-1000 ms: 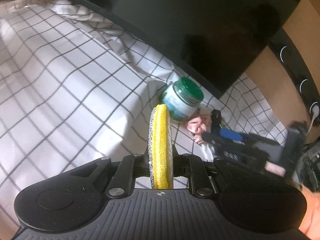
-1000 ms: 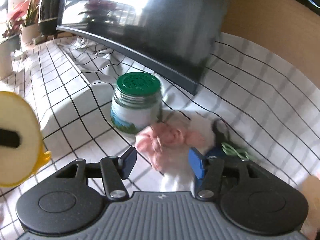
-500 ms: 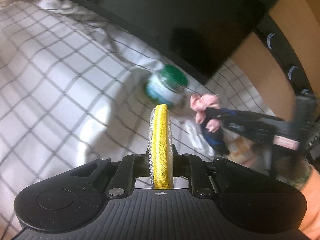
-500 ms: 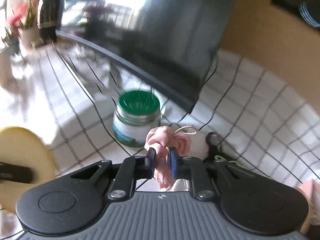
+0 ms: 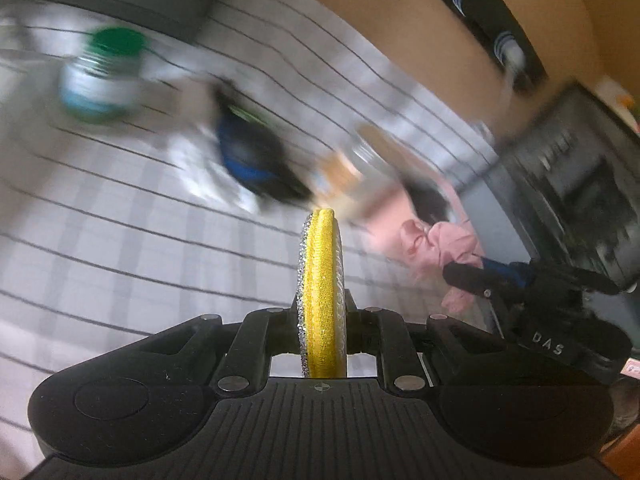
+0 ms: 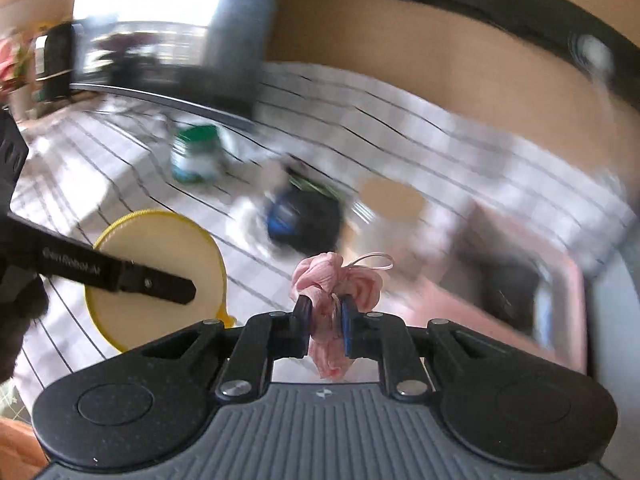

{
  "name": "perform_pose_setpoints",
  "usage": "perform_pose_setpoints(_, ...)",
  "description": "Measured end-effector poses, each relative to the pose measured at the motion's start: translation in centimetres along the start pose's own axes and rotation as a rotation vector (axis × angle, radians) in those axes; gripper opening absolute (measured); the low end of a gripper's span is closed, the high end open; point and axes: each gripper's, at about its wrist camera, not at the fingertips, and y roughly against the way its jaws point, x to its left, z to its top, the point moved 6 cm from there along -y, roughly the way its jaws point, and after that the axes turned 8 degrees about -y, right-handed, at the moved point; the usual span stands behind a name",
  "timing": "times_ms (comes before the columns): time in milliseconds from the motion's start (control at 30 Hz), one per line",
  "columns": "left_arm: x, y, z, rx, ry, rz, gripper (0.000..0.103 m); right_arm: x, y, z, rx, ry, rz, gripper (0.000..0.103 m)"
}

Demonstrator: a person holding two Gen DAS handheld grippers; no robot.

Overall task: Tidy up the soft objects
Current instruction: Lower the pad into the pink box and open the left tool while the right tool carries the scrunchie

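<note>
My left gripper (image 5: pixel 321 312) is shut on a round yellow sponge pad (image 5: pixel 320 276), held edge-on above the checked cloth. The pad also shows flat-on in the right wrist view (image 6: pixel 160 276). My right gripper (image 6: pixel 324 320) is shut on a pink fabric scrunchie (image 6: pixel 336 280) and holds it in the air. The scrunchie and the right gripper show at the right in the left wrist view (image 5: pixel 444 248). Both views are blurred by motion.
A green-lidded jar (image 6: pixel 196 152) stands on the white checked cloth (image 5: pixel 100 240) near a dark monitor (image 6: pixel 160 40). A blue and black object (image 6: pixel 304 216) lies mid-table. A pink tray (image 6: pixel 520 272) sits at the right. A tan wall stands behind.
My right gripper has shut on the pink scrunchie, lifted it off the cloth and moved right. Both views have swung to the right, away from the jar.
</note>
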Motion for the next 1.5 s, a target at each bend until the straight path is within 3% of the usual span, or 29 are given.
perform_pose_setpoints(167,-5.7,-3.7,-0.4,0.091,-0.126,-0.090,0.018,-5.2,2.6,-3.4,0.013,-0.101,-0.093,0.015)
perform_pose_setpoints(300,-9.4,-5.7,0.2,0.102,-0.204,-0.126,0.018,-8.2,4.5,-5.1,-0.015,-0.156,-0.150,0.015)
perform_pose_setpoints(500,-12.6,-7.7,3.4,0.061,-0.289,-0.120,0.018,-11.6,6.3,-7.0,-0.044,-0.235,-0.197,0.015)
perform_pose_setpoints(733,-15.5,-10.2,9.4,-0.034,-0.378,-0.092,0.018,-13.1,6.6,-8.0,-0.039,-0.271,-0.220,0.015)
perform_pose_setpoints(867,-16.7,-12.8,13.3,-0.079,-0.374,-0.079,0.018,-13.2,6.7,-8.3,-0.036,-0.281,-0.224,0.015)
perform_pose_setpoints(1067,-17.3,-17.7,17.4,-0.087,-0.302,-0.118,0.020,-13.6,6.9,-8.8,-0.023,-0.296,-0.240,0.015)
perform_pose_setpoints(1167,-16.8,-20.5,17.5,-0.030,-0.340,-0.010,0.022,-13.9,6.9,-9.2,-0.017,-0.300,-0.249,0.015)
perform_pose_setpoints(1233,-16.7,-21.3,17.0,-0.027,-0.426,0.088,0.030,-14.2,7.1,-9.4,-0.013,-0.301,-0.257,0.015)
perform_pose_setpoints(1300,-16.8,-21.3,16.6,-0.034,-0.495,0.125,0.032,-14.6,7.1,-9.7,-0.008,-0.308,-0.264,0.015)
perform_pose_setpoints(1500,-16.5,-18.9,18.0,-0.151,-0.482,0.249,0.032,-15.1,6.7,-9.8,0.004,-0.318,-0.269,0.015)
